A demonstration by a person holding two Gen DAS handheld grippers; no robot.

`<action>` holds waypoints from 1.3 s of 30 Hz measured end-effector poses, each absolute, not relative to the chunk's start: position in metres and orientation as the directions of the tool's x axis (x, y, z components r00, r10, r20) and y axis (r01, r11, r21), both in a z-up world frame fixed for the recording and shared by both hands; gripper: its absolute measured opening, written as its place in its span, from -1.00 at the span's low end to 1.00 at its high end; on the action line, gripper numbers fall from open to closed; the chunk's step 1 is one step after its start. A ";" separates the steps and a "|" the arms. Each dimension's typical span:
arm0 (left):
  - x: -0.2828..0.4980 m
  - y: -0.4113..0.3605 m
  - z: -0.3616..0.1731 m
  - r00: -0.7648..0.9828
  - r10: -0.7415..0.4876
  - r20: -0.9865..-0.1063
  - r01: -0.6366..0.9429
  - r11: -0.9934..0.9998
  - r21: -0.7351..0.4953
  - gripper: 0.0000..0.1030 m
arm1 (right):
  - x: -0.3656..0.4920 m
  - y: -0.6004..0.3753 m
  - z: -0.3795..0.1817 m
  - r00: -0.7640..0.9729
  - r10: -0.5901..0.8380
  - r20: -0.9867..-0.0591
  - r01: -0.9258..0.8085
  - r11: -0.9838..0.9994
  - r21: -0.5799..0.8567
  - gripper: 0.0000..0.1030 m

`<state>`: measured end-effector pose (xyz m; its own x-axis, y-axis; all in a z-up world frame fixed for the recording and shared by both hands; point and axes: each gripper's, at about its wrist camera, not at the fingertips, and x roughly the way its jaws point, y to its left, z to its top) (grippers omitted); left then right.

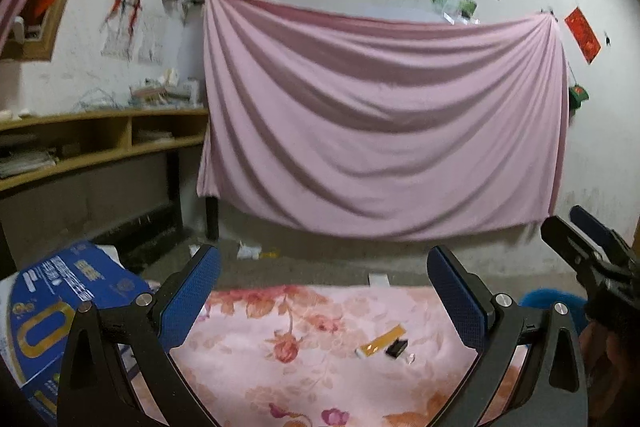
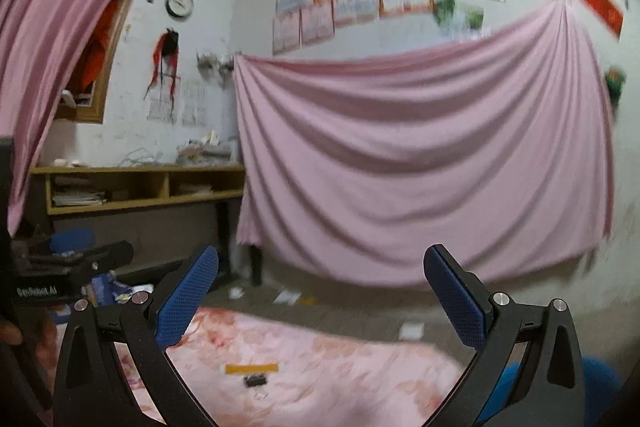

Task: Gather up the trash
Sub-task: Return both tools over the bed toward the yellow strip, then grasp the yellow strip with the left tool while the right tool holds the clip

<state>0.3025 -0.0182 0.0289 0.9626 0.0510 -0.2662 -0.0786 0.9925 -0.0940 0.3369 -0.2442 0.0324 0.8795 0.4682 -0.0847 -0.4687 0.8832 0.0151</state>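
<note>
A yellow strip wrapper (image 1: 380, 343) lies on the pink floral cloth (image 1: 280, 367), with a small black piece (image 1: 396, 348) and a tiny clear scrap (image 1: 409, 359) beside it. My left gripper (image 1: 324, 291) is open and empty, held above the cloth, the trash below and right of centre. In the right wrist view the same yellow wrapper (image 2: 251, 368), black piece (image 2: 255, 380) and scrap (image 2: 262, 395) lie low and left. My right gripper (image 2: 320, 295) is open and empty, raised above the cloth (image 2: 340, 367); it also shows in the left wrist view (image 1: 576, 239).
A blue printed carton (image 1: 60, 307) sits at the cloth's left edge. White paper scraps (image 1: 248, 251) litter the floor beyond. A pink sheet (image 1: 380, 127) hangs on the wall ahead. A wooden shelf desk (image 1: 100, 143) stands at left. Something blue (image 1: 548, 301) lies at right.
</note>
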 end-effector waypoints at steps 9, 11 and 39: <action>0.344 -0.003 -0.007 0.885 0.012 -0.466 -0.077 0.990 -0.120 0.95 | 0.394 -0.229 0.001 0.775 0.496 -0.393 -0.491 0.863 0.121 0.48; 0.354 0.000 -0.016 0.856 0.011 -0.517 -0.088 0.988 -0.125 0.95 | 0.405 -0.218 -0.013 0.720 0.497 -0.484 -0.505 0.854 0.126 0.37; 0.419 -0.006 -0.072 0.608 -0.221 -0.763 0.033 0.967 -0.254 0.09 | 0.427 -0.156 -0.065 0.398 0.468 -0.789 -0.690 0.720 0.080 -0.55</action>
